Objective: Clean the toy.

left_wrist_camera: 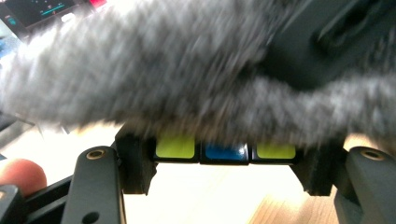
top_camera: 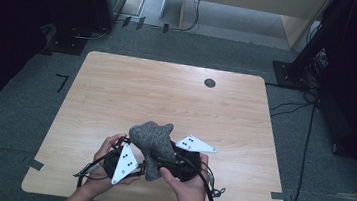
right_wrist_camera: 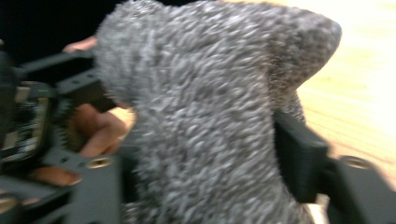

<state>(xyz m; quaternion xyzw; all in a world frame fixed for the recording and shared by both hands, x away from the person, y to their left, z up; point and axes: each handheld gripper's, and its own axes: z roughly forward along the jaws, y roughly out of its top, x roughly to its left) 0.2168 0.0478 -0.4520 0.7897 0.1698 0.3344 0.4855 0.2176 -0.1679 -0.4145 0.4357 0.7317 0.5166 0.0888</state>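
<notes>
High view: I see both hands low at the near edge of the wooden table (top_camera: 167,94), the left gripper (top_camera: 127,158) and right gripper (top_camera: 175,163) close together with a grey fuzzy cloth (top_camera: 154,141) bunched up between and over them, lifted off the tabletop, top lobe pointing away from me. White three-cornered plates sit either side of the cloth. A small dark round disc (top_camera: 210,82) lies far off near the back edge. Left gripper view: the cloth (left_wrist_camera: 154,70) drapes across the top, blurred, lying over the jaw tips; under it, between the two black jaws, a puzzle cube (left_wrist_camera: 224,151) shows a row of yellow-green, blue, yellow-green tiles. The jaws bracket the cube on both sides and look clamped on it, cloth resting on top of it. Part of the other gripper's black body pokes into the cloth at upper right. Right gripper view: the cloth (right_wrist_camera: 210,116) stands up right in the gap, both jaws set against its flanks, so I read the jaws as pinched on the cloth; the left gripper (right_wrist_camera: 56,116) and its hand (right_wrist_camera: 100,130) sit just beside it at left.
</notes>
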